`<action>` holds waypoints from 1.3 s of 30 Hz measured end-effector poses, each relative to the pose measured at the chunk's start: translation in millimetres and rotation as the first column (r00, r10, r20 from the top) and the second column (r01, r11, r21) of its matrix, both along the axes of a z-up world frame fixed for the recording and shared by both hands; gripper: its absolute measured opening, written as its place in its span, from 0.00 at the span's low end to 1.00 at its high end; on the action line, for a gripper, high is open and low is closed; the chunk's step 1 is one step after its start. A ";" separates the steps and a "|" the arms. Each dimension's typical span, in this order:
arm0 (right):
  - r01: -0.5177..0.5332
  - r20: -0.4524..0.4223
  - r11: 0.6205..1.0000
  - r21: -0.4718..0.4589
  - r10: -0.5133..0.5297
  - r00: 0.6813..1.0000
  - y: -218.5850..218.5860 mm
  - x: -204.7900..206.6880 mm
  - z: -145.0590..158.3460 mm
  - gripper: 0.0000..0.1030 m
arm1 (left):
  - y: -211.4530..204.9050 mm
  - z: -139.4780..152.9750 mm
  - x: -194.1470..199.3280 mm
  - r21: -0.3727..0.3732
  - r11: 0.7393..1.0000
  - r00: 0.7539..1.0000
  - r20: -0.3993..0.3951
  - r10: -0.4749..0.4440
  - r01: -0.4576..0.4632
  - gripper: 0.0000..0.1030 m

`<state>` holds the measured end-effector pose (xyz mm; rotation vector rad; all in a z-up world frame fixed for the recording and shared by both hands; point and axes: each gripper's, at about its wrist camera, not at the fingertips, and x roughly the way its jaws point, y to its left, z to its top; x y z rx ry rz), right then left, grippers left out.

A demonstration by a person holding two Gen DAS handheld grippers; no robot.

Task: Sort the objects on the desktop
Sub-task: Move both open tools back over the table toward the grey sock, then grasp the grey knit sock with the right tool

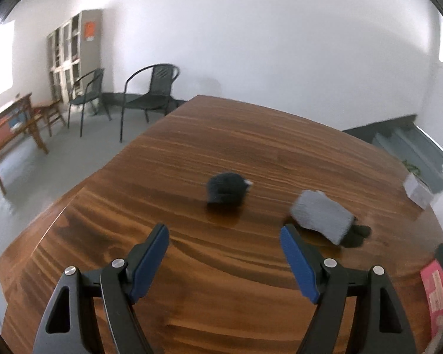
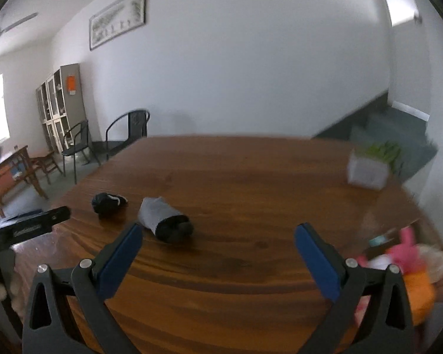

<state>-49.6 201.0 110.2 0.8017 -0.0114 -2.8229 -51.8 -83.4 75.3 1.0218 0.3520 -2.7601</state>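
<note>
Two rolled sock bundles lie on the brown wooden table [image 1: 192, 295]. The dark bundle [image 1: 226, 190] sits just ahead of my left gripper [image 1: 224, 231], which is open and holds nothing. The grey-and-black bundle [image 1: 322, 216] lies right of it, close to the right fingertip. In the right wrist view the same dark bundle [image 2: 107, 202] and grey-and-black bundle [image 2: 162, 219] lie left of centre on the table [image 2: 251, 206]. My right gripper [image 2: 218, 230] stands wide open and holds nothing; the grey bundle is beside its left finger [image 2: 124, 244].
A white pot with a green plant [image 2: 369, 168] stands at the table's far right. Pink and orange soft toys [image 2: 404, 262] lie in a box at the right edge, and a pink item [image 1: 435, 292] shows there too. The other gripper's black body [image 2: 29, 227] enters from the left. Chairs [image 1: 150, 94] stand beyond.
</note>
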 end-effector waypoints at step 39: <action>-0.301 0.150 0.950 0.085 0.286 0.946 -85.3 -87.3 -43.6 1.00 | -14.8 -18.0 -12.2 0.001 0.996 0.994 0.061 0.086 -0.086 0.77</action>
